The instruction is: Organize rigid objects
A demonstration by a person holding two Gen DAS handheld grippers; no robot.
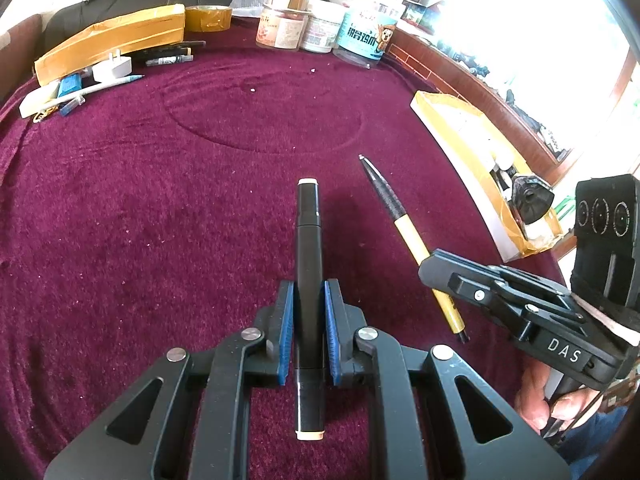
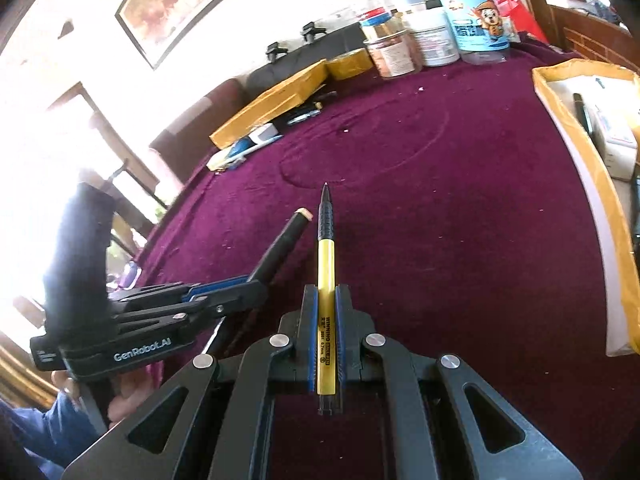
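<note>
Two pens are in hand: the left gripper (image 1: 308,332) clamps a black marker (image 1: 308,248), the right gripper (image 2: 327,336) a yellow mechanical pencil (image 2: 326,264), both pointing ahead. Carry each level toward the tape-edged tray (image 2: 560,80) on the right, releasing only once inside.

Cloth (image 1: 200,200) centre open; jars (image 1: 320,28) block far edge, tray (image 1: 460,128) right, clutter (image 1: 100,76) far-left.

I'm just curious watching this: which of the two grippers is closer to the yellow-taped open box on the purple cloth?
Right. The right gripper, holding a yellow pen, is beside the box. The left gripper, clamped on a black marker, sits further away.
</note>
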